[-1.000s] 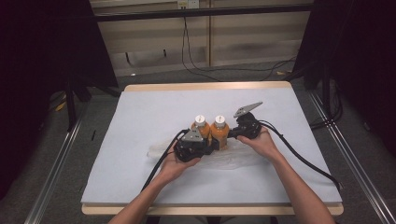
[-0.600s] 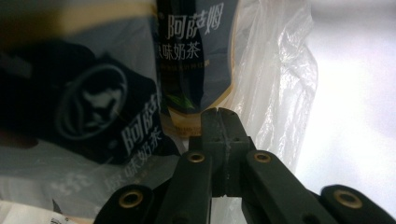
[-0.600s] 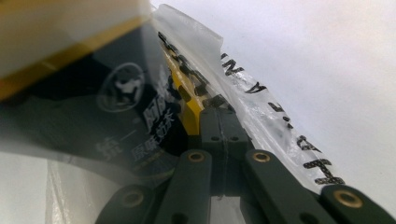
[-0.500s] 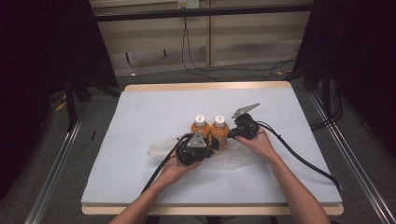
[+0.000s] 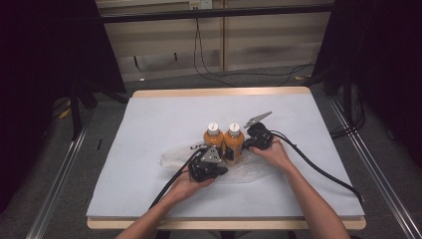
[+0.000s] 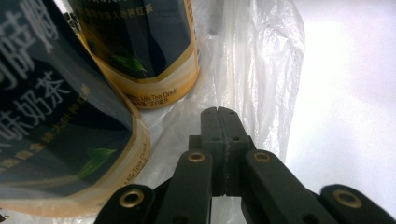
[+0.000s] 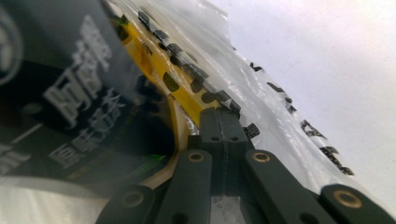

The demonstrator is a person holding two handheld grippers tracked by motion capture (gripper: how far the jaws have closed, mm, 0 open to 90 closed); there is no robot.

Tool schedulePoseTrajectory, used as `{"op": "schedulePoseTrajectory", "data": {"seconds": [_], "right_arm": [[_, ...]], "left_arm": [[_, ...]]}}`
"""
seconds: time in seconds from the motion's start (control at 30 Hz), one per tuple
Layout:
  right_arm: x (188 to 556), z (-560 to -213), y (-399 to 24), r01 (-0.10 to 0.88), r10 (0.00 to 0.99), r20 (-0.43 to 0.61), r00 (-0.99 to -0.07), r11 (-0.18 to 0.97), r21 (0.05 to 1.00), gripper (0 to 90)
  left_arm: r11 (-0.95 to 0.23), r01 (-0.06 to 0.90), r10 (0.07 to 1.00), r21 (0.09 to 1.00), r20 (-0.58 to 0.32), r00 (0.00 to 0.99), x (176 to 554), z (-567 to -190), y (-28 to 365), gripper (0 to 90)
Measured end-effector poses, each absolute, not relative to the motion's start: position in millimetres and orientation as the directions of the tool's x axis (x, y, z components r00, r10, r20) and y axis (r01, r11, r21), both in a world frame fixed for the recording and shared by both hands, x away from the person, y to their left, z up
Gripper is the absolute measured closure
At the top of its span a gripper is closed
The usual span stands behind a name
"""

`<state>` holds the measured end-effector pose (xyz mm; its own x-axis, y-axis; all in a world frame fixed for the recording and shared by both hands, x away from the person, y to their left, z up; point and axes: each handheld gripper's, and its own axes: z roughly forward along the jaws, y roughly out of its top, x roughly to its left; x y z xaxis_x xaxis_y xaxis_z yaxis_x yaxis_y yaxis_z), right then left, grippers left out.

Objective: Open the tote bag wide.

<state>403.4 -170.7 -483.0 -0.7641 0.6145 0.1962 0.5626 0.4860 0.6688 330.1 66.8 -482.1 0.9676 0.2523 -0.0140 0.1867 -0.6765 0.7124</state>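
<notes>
High view shows two orange bottles (image 5: pixel 223 142) standing upright, side by side, near the middle of the table (image 5: pixel 149 114), on a clear plastic bag (image 5: pixel 174 158) that lies flat under them. Left gripper (image 5: pixel 215 170) and right gripper (image 5: pixel 247 147) each have their jaws clenched, seemingly pinching bag film on either side of the bottles. Judging by this, bagging is in hand; next the film edges need lifting up around both bottles without tipping them.
</notes>
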Motion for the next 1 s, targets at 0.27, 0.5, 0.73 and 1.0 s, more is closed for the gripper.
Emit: {"op": "schedulePoseTrajectory", "data": {"seconds": [0.27,0.5,0.73,1.0], "right_arm": [[413,-481,-165,0.563,0.635,0.163,-0.755,0.499,0.659,90.0],[420,-482,-161,0.568,0.646,0.166,-0.745,0.485,0.664,90.0],[424,-482,-156,0.565,0.654,0.151,-0.741,0.487,0.666,90.0],[425,-482,-155,0.572,0.658,0.158,-0.736,0.480,0.665,90.0]], "left_arm": [[-0.678,0.178,0.215,0.714,-0.039,0.976,317,-482,68,90.0],[-0.675,0.173,0.190,0.718,-0.057,0.980,309,-482,71,90.0],[-0.679,0.169,0.164,0.715,-0.077,0.983,301,-481,73,90.0],[-0.661,0.167,0.143,0.731,-0.096,0.985,301,-479,72,90.0]]}}
